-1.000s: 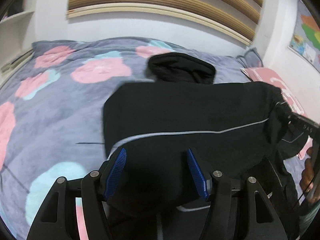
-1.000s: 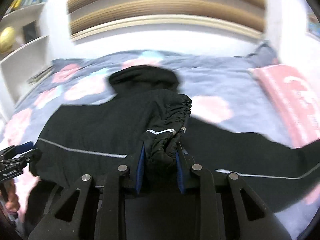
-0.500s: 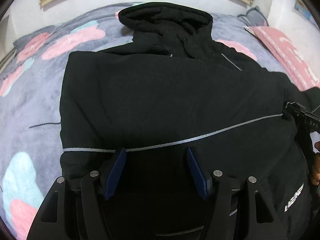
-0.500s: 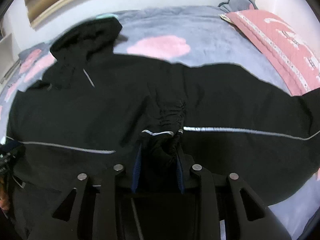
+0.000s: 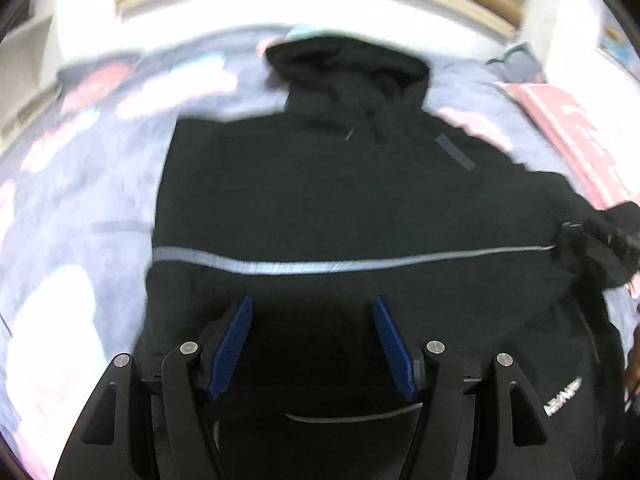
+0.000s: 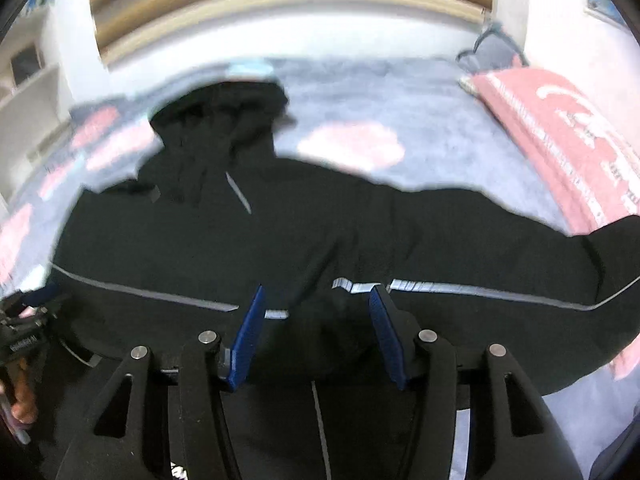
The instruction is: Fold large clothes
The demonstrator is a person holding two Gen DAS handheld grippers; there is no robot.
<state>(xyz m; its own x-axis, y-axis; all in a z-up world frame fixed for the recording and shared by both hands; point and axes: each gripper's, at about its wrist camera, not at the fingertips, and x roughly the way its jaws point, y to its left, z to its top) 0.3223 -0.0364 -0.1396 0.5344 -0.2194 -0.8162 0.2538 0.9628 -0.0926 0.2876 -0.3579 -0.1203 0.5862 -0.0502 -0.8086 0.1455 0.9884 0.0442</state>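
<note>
Jacket (image 5: 340, 200) black, hooded, spread flat on your flowered bedspread (image 5: 80, 200). Your left gripper (image 5: 312, 344) parted above hem, clamping nothing. Your right gripper (image 6: 316, 320) jaws just opening, sleeve fabric loose between pads.

Black hooded jacket (image 5: 320, 200), one pale grey reflective stripe (image 5: 320, 266) running across it, white lettering low on the right. Under it a grey-blue blanket (image 6: 400, 92) with pink and light-blue blotches. A pink pillow (image 6: 560, 140) with white print. Blue pads (image 5: 234, 344) on black gripper fingers.
</note>
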